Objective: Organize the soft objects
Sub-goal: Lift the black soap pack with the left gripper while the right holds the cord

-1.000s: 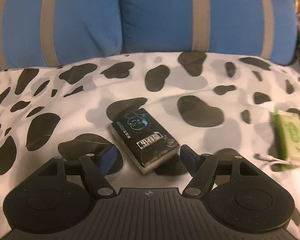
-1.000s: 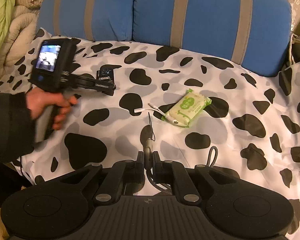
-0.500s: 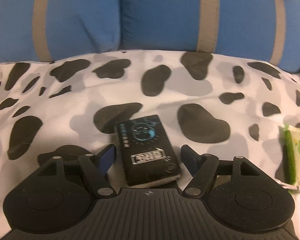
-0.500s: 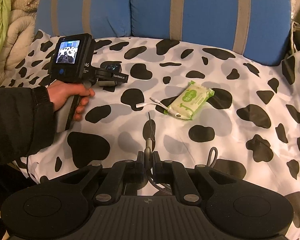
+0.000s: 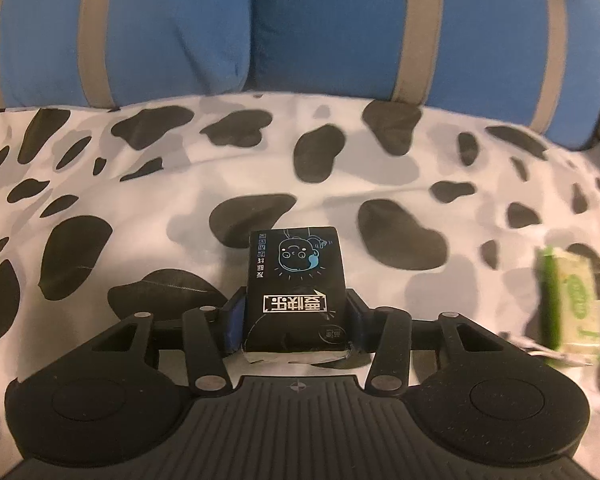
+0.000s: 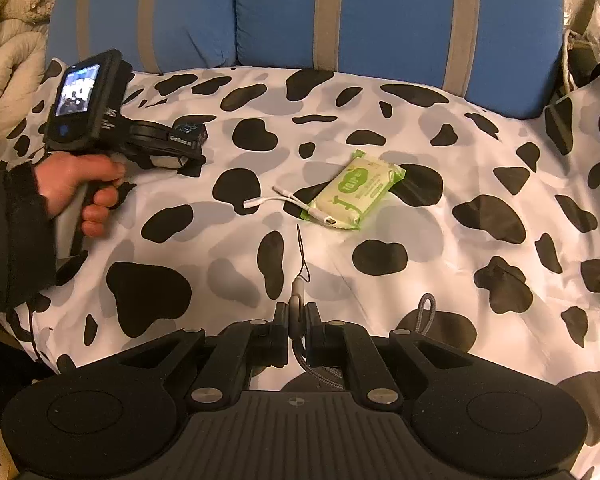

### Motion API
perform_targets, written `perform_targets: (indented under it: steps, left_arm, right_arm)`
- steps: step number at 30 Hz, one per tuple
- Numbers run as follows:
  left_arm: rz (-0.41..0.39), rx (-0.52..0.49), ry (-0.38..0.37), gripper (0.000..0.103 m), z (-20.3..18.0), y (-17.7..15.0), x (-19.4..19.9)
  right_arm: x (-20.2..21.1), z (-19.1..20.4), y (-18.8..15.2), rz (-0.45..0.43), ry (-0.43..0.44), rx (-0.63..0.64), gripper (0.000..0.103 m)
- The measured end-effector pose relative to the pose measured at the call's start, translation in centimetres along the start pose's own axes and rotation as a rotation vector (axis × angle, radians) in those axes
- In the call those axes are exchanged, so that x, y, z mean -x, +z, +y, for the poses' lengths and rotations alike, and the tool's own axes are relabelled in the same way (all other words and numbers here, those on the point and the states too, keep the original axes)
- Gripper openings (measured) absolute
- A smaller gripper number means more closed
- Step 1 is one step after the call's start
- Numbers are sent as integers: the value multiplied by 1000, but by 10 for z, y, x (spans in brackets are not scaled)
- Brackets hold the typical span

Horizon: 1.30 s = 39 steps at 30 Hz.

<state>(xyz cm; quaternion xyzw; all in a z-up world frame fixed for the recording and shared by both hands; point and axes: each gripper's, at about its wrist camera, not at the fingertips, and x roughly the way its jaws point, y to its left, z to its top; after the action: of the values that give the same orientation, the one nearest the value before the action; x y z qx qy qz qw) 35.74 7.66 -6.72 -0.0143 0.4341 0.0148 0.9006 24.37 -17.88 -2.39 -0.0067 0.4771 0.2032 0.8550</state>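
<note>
— Left wrist view first: what sits between the tongs?

— A black tissue pack (image 5: pixel 298 292) with a blue cartoon face. The left gripper (image 5: pixel 296 322) has just been closing, and its blue pads (image 5: pixel 234 325) now press both sides of the pack, which lies on the cow-print sheet (image 5: pixel 140 200).

— And the other hand?

— The right gripper (image 6: pixel 297 320) is pressed together on a thin grey cable (image 6: pixel 298 312), a black cord trailing from the cable's tip across the sheet.

— Anything else nearby?

— A green wipes pack (image 6: pixel 356 188) lies flat near the middle of the sheet, with a white adapter cable (image 6: pixel 284 202) touching its near edge. Blue cushions (image 6: pixel 380 12) with tan stripes stand behind. A hand (image 6: pixel 80 184) in a dark sleeve grips the left tool's handle.
</note>
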Motion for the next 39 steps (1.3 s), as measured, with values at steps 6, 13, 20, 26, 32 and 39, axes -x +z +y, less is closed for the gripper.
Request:
perform_targets:
  steps: [6, 13, 20, 26, 32, 39]
  left_arm:
    - [-31, -30, -47, 47, -2, -1, 31]
    - [-57, -68, -121, 47, -2, -13, 70]
    - [-72, -74, -159, 47, 5, -32, 110]
    - [-56, -128, -160, 47, 2, -57, 132]
    - [-29, -135, -192, 47, 0, -79, 151]
    - [-9, -126, -230, 47, 1, -104, 174]
  right_arm:
    - [6, 4, 3, -26, 10, 3, 10]
    - [15, 10, 2, -57, 12, 1, 10]
    - [16, 29, 1, -63, 33, 35, 10]
    - [17, 48, -3, -46, 59, 63, 10]
    - [21, 58, -12, -35, 76, 62, 10]
    - [30, 65, -26, -25, 84, 54, 10]
